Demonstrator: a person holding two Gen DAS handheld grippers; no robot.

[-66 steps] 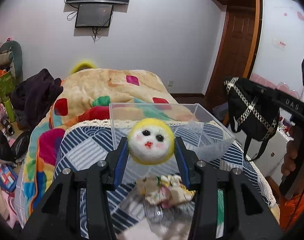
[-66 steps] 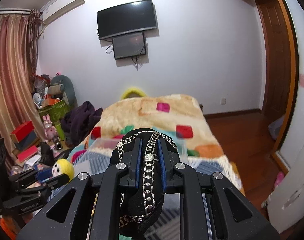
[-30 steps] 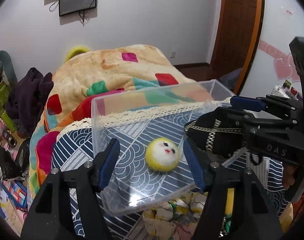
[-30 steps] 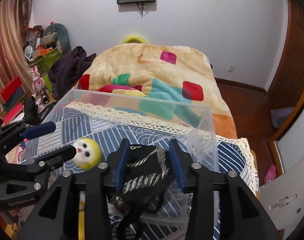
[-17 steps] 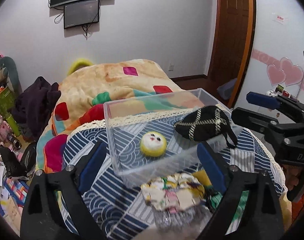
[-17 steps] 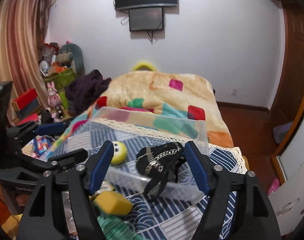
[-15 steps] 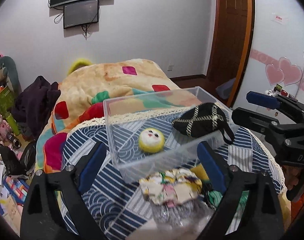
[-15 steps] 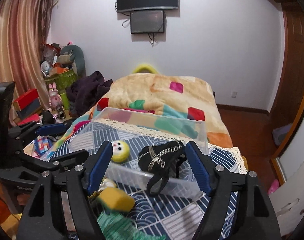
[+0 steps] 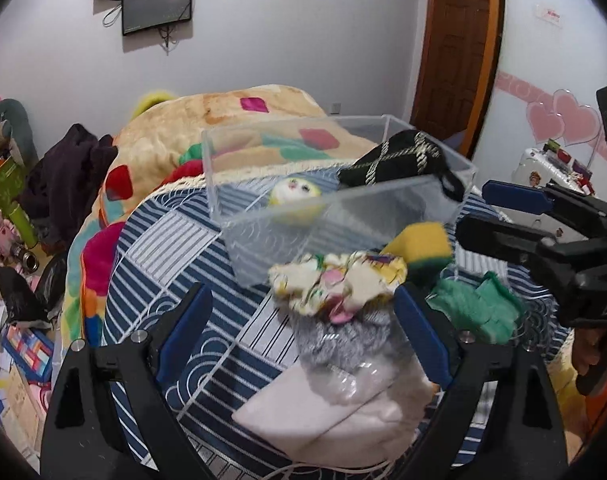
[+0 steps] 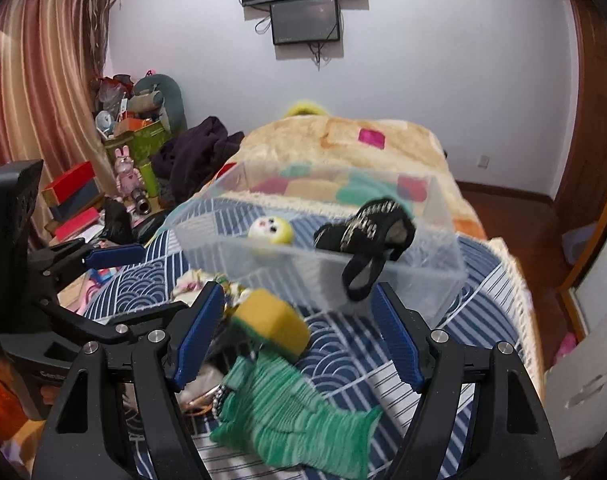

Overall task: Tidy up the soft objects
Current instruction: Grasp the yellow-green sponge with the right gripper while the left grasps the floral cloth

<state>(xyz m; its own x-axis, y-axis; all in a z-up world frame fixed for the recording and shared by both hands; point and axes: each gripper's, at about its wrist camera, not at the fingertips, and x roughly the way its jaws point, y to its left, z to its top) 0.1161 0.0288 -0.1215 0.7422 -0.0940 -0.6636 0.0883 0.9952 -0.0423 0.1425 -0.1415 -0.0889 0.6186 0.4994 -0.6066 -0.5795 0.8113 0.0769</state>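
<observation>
Left wrist view: a clear plastic bin [image 9: 263, 236] sits on a blue-and-white patterned cloth [image 9: 175, 248], and inside it lie a round yellow plush face [image 9: 293, 196] and a black pouch with a pale crossed trim [image 9: 395, 158], whose strap hangs over the bin's near right wall. Just in front of the bin lies a heap of soft things: a floral fabric bundle [image 9: 339, 284], a yellow sponge with a green underside [image 9: 421, 244] leaning beside it, a green knitted cloth [image 9: 475, 308] to the right, and a grey item in clear wrapping [image 9: 343, 344] on top of a pale pink folded cloth [image 9: 323, 408].

The left gripper [image 9: 303, 332] has its blue-padded fingers spread wide on either side of the floral bundle and the grey item, gripping nothing. The right gripper [image 10: 299, 332] is likewise spread wide and empty; in the right wrist view the sponge [image 10: 271, 324] and the green cloth [image 10: 291, 412] lie between its fingers, with the bin [image 10: 403, 284] beyond and the pouch strap [image 10: 363, 272] draped down the bin's front.

Behind the cloth stretches a tan blanket with coloured squares [image 10: 343, 136], and a dark screen [image 10: 303, 4] hangs on the far wall.
</observation>
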